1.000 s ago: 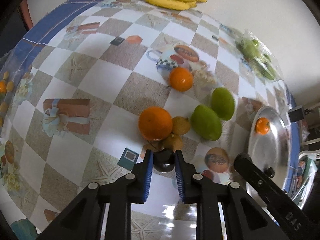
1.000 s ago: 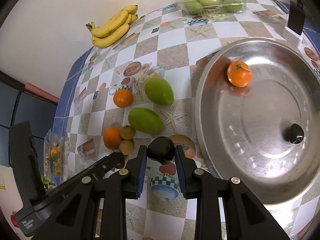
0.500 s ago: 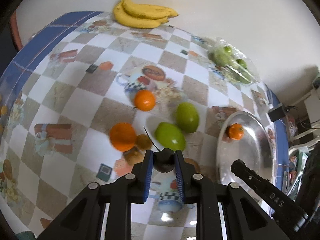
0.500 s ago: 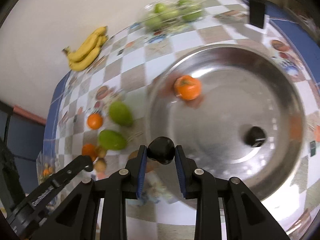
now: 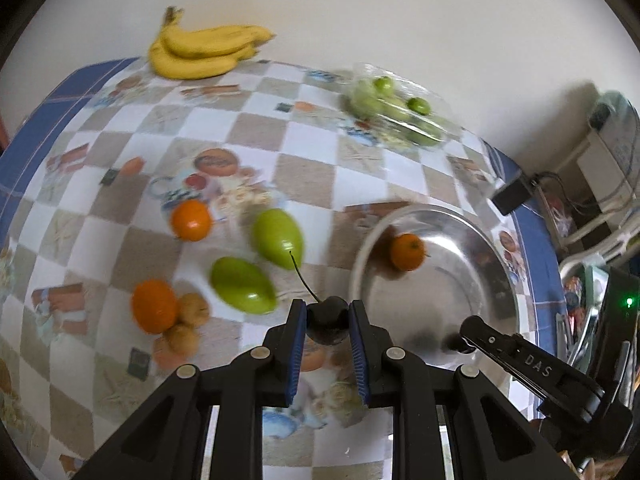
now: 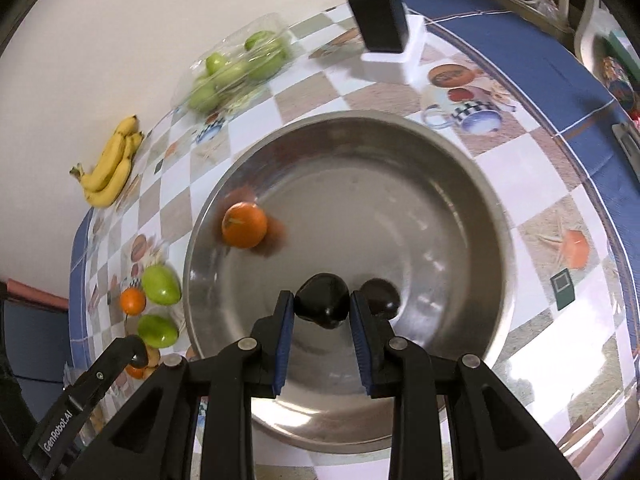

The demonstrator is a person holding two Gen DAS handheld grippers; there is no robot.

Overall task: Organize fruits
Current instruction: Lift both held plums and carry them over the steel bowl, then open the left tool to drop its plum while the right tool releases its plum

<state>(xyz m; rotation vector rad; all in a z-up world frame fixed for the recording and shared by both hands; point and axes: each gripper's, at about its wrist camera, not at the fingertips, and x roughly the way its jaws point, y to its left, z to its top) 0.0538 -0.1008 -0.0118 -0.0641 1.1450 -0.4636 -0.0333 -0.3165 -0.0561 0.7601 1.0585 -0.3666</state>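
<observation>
My left gripper (image 5: pixel 327 322) is shut on a dark cherry (image 5: pixel 326 319) with a thin stem, held above the table left of the steel bowl (image 5: pixel 486 240). My right gripper (image 6: pixel 322 307) is shut on a second dark cherry (image 6: pixel 323 305), held over the steel bowl (image 6: pixel 452 152). An orange (image 6: pixel 244 225) and another dark cherry (image 6: pixel 380 297) lie in the bowl. Two green mangoes (image 5: pixel 277 237) (image 5: pixel 242 284), two oranges (image 5: pixel 191 219) (image 5: pixel 154 311) and small brown fruits (image 5: pixel 193 309) lie on the checkered tablecloth.
A banana bunch (image 5: pixel 202 51) lies at the far edge by the wall. A clear pack of green fruits (image 5: pixel 396 107) sits at the back. A black adapter (image 6: pixel 378 16) stands beyond the bowl. The right gripper's body (image 5: pixel 532 368) crosses the left view's lower right.
Both grippers have swung right with their cherries. The left one lifted off the table beside the fruits. The right one moved from the table edge to over the bowl.
</observation>
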